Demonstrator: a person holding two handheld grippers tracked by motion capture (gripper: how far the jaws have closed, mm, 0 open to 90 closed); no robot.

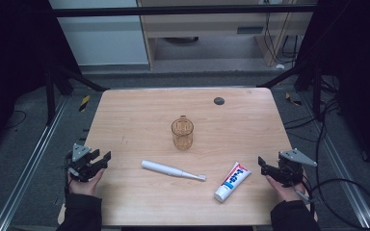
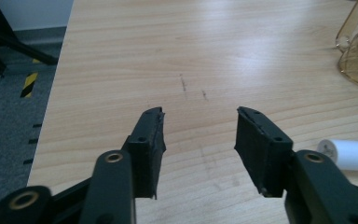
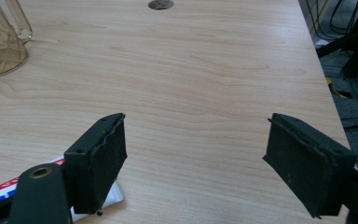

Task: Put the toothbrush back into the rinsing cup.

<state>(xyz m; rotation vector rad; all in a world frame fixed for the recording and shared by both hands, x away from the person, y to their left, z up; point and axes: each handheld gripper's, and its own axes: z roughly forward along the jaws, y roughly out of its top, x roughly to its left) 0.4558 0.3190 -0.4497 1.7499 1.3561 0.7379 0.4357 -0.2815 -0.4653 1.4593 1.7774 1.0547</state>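
Wooden table point(image 1: 139, 202) seen from above, places given relative to the amber glass mug point(image 1: 182, 133) at its centre. Far left of the mug and nearer the person, the left gripper point(image 1: 105, 158) hovers at the table's edge, jaws spread with nothing between them. Just in front of the mug lies a white electric toothbrush point(image 1: 172, 171), head pointing right. Right of it, a toothpaste tube point(image 1: 232, 181) lies slanted. Far right, the right gripper point(image 1: 261, 164) hovers just beside the tube, jaws wide apart and empty.
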